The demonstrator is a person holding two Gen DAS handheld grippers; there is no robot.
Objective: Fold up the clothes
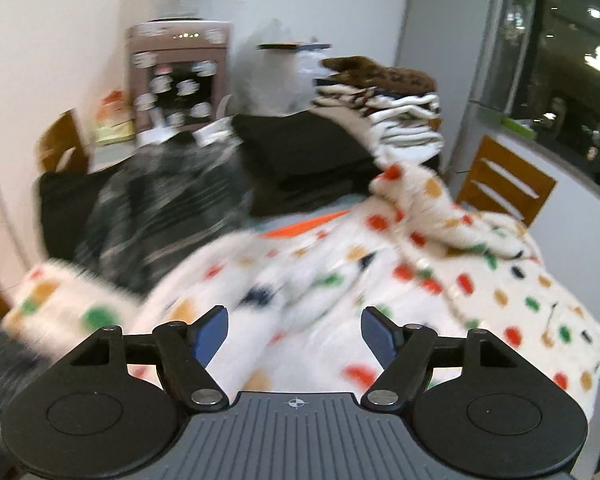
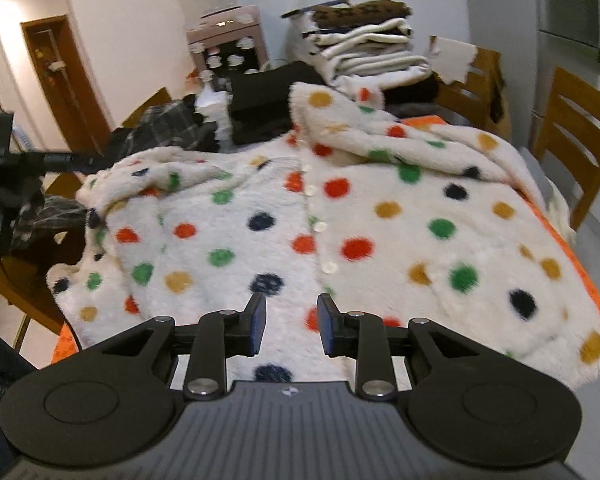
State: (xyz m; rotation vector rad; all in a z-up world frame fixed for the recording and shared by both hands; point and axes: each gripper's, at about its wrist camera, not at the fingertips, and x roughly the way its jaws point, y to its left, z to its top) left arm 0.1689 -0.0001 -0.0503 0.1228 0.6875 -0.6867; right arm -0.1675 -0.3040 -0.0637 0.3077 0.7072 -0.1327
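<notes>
A white fleece garment with coloured polka dots (image 2: 340, 220) lies spread on the table, button line up its middle and one sleeve folded across the far right. In the left wrist view the same fleece garment (image 1: 420, 280) is blurred, with a sleeve end at the near left. My left gripper (image 1: 294, 316) hangs above the garment's left part, jaws wide apart with nothing between the blue pads (image 1: 210, 336). My right gripper (image 2: 291, 304) is over the garment's near hem, jaws a little apart and gripping nothing.
A dark plaid garment (image 1: 160, 208) lies heaped at the left. Folded black clothes (image 1: 300, 152) and a stack of folded white and brown clothes (image 2: 372, 48) stand at the back. Wooden chairs (image 2: 572, 128) flank the right. An orange cover (image 2: 580, 240) shows beneath. A water dispenser (image 1: 180, 76) stands behind.
</notes>
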